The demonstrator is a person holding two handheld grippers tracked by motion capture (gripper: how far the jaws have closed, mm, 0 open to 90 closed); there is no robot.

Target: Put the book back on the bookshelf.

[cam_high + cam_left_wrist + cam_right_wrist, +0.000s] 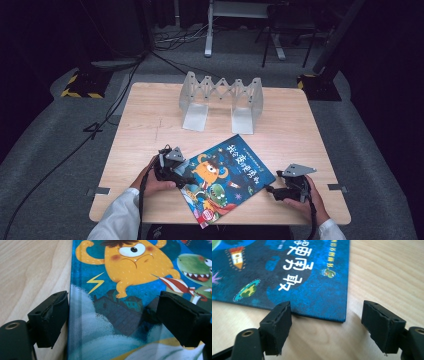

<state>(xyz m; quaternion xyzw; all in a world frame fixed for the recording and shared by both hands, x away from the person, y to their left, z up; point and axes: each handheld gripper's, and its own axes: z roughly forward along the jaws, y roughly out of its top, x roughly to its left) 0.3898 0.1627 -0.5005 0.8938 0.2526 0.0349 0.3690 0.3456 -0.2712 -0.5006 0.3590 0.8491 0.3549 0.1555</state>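
A picture book (226,176) lies flat and askew on the worktop (150,125), near the person's edge, well short of the grey expanding rack (221,97). The left hand-held gripper (181,176) gapes wide astride its spine edge, likely to lift it. The right hand-held gripper (270,189), also wide and empty, waits off the opposite corner.

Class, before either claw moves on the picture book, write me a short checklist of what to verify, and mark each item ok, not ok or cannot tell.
1. Left claw open: ok, jaws wide apart.
2. Left claw lined up on the book: ok, jaws straddle the book's spine edge.
3. Right claw open: ok.
4. Right claw at the book's corner: ok, just short of it, not touching.
5. Book lying flat on the table: ok.
6. Book rack standing free behind: ok, slots empty.
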